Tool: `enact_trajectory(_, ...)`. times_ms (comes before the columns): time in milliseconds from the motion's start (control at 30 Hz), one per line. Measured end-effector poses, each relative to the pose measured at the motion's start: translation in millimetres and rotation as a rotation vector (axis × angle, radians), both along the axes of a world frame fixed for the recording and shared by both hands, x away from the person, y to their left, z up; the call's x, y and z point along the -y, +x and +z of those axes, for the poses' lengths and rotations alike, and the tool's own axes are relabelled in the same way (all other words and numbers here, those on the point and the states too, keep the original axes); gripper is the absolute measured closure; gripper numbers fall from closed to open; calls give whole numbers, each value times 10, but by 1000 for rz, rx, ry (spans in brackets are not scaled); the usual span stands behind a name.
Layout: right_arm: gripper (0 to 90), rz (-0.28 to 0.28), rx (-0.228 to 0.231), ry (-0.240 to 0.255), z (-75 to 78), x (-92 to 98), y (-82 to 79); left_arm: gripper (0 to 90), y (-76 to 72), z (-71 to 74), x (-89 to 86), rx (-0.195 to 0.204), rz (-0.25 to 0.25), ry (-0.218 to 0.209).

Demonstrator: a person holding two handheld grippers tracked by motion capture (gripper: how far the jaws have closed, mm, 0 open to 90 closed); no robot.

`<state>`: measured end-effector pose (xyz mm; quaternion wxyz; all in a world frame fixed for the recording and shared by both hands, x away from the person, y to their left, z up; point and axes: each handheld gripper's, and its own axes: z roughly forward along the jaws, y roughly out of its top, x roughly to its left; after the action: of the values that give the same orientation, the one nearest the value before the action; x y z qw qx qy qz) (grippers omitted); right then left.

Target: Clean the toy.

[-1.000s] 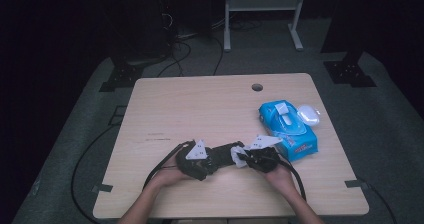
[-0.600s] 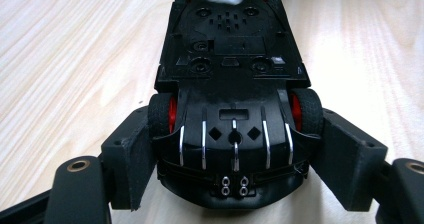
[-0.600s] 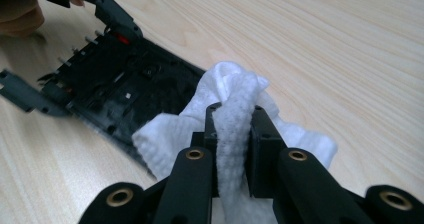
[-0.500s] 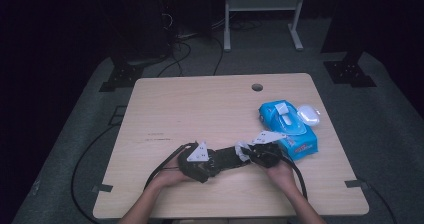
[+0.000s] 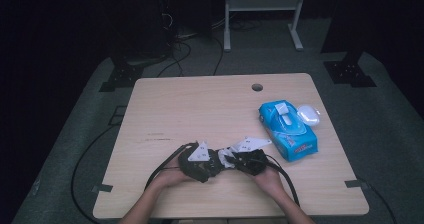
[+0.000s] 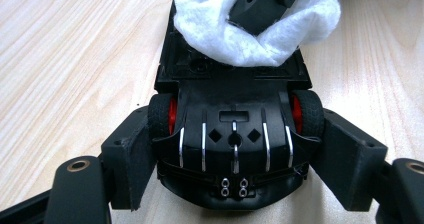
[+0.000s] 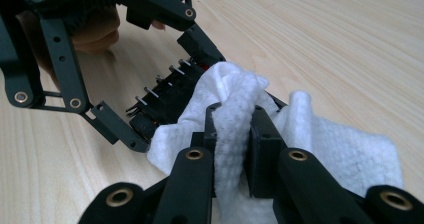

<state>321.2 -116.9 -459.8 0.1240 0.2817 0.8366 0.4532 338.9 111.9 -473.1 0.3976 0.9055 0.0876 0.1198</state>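
Note:
A black toy car [image 6: 235, 134] with red wheel hubs lies on the wooden table [image 5: 200, 109], near its front edge. My left gripper [image 6: 235, 151] is shut on the car, its pads pressed against the wheels on both sides. My right gripper [image 7: 234, 119] is shut on a bunched white wipe [image 7: 320, 149] and presses it onto the far end of the car [image 7: 165, 96]. In the left gripper view the wipe [image 6: 250, 39] covers that end of the car. In the high view the left gripper [image 5: 216, 162] and right gripper [image 5: 231, 160] meet tip to tip, and the car between them is mostly hidden.
A blue pack of wipes [image 5: 288, 129] with its flap up lies at the table's right side. A small white case [image 5: 308, 114] sits beside it. A cable hole [image 5: 257, 87] is near the far edge. Cables trail off the table's front left.
My right gripper with the wipe has shifted slightly left, closer over the car. The left gripper and the car have stayed put.

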Motion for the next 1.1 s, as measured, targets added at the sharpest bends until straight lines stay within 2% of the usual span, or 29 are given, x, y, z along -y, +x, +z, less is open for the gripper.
enact_trajectory(67, 812, -3, 4, 0, 5, -29, -12, 249, -6, 15, 14, 12, -3, -1)
enact_trajectory(200, 811, 55, 4, 20, 20, -190, -65, 248, -15, 11, 34, 15, -15, 4)
enact_trajectory(267, 812, 71, 18, 4, 32, -222, -78, 249, -15, 12, 34, 11, -12, -2)
enact_trajectory(300, 812, 70, 20, 0, 35, -215, -68, 249, -16, 18, 32, 7, -10, -8)
enact_trajectory(400, 814, 12, 9, -1, 47, -136, -7, 249, -20, 30, 49, -2, -10, -20)
enact_trajectory(433, 814, 9, 5, 1, 51, -132, -7, 249, -25, 27, 63, -2, -14, -21)
enact_trajectory(533, 813, 48, 11, 19, 56, -219, -71, 249, -40, 27, 99, 5, -29, -15)
enact_trajectory(600, 813, 70, 32, -4, 71, -290, -97, 249, -48, 29, 102, 6, -30, -16)
enact_trajectory(667, 813, 51, 46, -16, 81, -278, -73, 249, -50, 33, 96, -1, -31, -21)
enact_trajectory(733, 816, -3, 56, -27, 70, -182, -8, 249, -49, 35, 96, 2, -33, -17)
enact_trajectory(800, 816, -48, 36, -30, 65, -98, 31, 249, -48, 32, 106, 0, -35, -22)
enact_trajectory(867, 817, -43, 20, 0, 57, -104, 23, 249, -51, 31, 121, 5, -41, -14)
enact_trajectory(933, 815, -11, 30, 2, 62, -172, -8, 249, -53, 31, 120, 10, -41, -12)
enact_trajectory(1000, 816, 9, 49, -26, 79, -222, -24, 250, -56, 34, 111, 10, -41, -10)
enact_trajectory(1100, 817, -25, 49, -39, 70, -114, 29, 249, -54, 35, 86, 11, -39, -9)
